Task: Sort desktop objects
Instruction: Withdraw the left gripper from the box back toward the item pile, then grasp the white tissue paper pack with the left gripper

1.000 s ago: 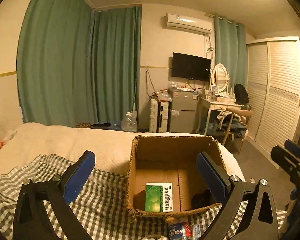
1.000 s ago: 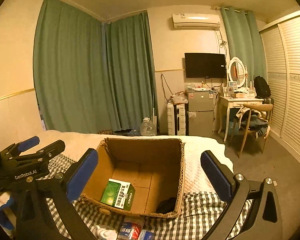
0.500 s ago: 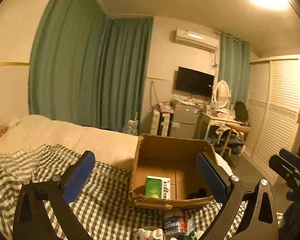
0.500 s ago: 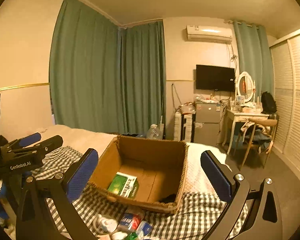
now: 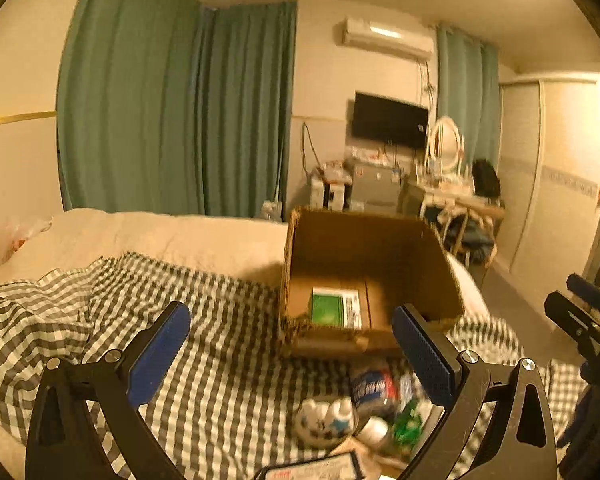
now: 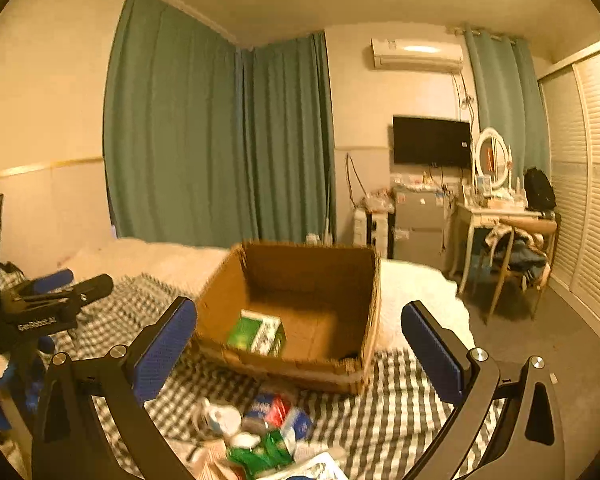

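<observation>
An open cardboard box (image 5: 370, 248) (image 6: 312, 268) stands on a checked cloth on the bed. A green and white medicine box (image 5: 335, 307) (image 6: 256, 332) lies inside it. A pile of small items lies on the cloth in front of the box: a white patterned pouch (image 5: 326, 420), a blue and red packet (image 5: 372, 388) (image 6: 274, 406) and green packets (image 6: 260, 452). My left gripper (image 5: 292, 356) is open and empty, above the cloth near the pile. My right gripper (image 6: 300, 352) is open and empty, above the pile. Each gripper shows at the edge of the other's view.
The checked cloth (image 5: 220, 320) covers the near part of the bed; a white blanket (image 5: 180, 236) lies beyond. Green curtains, a TV, a small fridge, a dressing table with a chair (image 6: 508, 248) and a wardrobe stand across the room.
Both grippers have pulled back from the cardboard box. The pile of small items in front of the box has come into view. Both jaws stay open.
</observation>
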The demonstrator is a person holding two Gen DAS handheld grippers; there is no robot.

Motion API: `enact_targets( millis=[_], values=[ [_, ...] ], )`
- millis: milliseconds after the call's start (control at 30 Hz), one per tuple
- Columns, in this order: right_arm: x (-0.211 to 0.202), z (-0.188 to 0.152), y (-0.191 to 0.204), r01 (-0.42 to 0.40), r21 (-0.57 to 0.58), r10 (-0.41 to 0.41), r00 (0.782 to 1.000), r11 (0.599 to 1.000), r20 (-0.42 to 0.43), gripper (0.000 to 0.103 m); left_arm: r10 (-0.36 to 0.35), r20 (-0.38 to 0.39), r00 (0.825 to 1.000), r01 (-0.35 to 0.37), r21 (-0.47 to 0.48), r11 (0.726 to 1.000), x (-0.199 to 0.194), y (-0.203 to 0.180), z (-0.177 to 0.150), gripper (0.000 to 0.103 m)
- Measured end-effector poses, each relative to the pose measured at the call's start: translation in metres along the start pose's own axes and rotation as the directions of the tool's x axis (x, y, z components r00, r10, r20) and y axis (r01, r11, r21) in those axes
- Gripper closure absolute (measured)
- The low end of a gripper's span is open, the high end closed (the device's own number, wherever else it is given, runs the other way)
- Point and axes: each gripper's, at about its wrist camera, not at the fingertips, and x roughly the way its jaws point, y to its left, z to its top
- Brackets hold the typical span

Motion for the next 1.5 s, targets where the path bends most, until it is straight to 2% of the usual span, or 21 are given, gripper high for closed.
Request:
enact_targets(
  millis=[133,300,500,567,700,867,1133,1233,1433,1500],
  values=[
    [0.003,-0.019,0.002,0.042,-0.034,-0.044,0.998,0.999,-0.052,0.000,-0.018,-0.060,0.998,0.019,0.016,1.000,0.001,0.002,-0.014,0.000],
    [0.010,-0.048,-0.001,0.016,-0.004,-0.017,0.988,1.000,-0.155,0.000,-0.036,-0.134,0.990,0.036,0.000,0.999,0.005,0.006,-0.031,0.000],
    [0.013,-0.084,0.003,0.028,-0.045,-0.039,0.967,0.999,-0.252,0.000,-0.035,-0.198,0.980,0.053,0.089,0.995,0.010,-0.004,-0.054,0.000],
    [0.014,-0.092,0.007,0.035,-0.076,-0.055,0.958,0.997,-0.282,0.000,-0.032,-0.254,0.967,0.063,0.115,0.991,0.018,-0.006,-0.064,0.001],
    [0.016,-0.108,0.009,0.032,-0.087,-0.060,0.940,0.996,-0.335,0.000,-0.054,-0.330,0.943,0.093,0.103,0.990,0.028,-0.001,-0.083,0.004],
    [0.027,-0.129,0.010,0.039,-0.114,-0.084,0.903,0.993,-0.421,0.000,-0.043,-0.400,0.916,0.105,0.136,0.985,0.032,0.001,-0.105,0.004],
    [0.051,-0.160,0.031,-0.002,-0.209,-0.112,0.839,0.978,-0.533,0.000,-0.067,-0.474,0.878,0.195,0.226,0.954,0.038,-0.008,-0.126,0.004],
    [0.060,-0.172,0.032,0.017,-0.254,-0.162,0.809,0.967,-0.565,0.000,-0.066,-0.504,0.861,0.219,0.250,0.943,0.043,-0.012,-0.134,0.004],
    [0.071,-0.183,0.028,0.032,-0.280,-0.199,0.780,0.959,-0.593,0.000,-0.032,-0.552,0.833,0.215,0.271,0.938,0.062,-0.015,-0.154,0.004],
    [0.075,-0.186,0.027,0.035,-0.293,-0.211,0.776,0.956,-0.595,0.001,-0.020,-0.566,0.824,0.208,0.270,0.940,0.069,-0.014,-0.159,0.008]
  ],
)
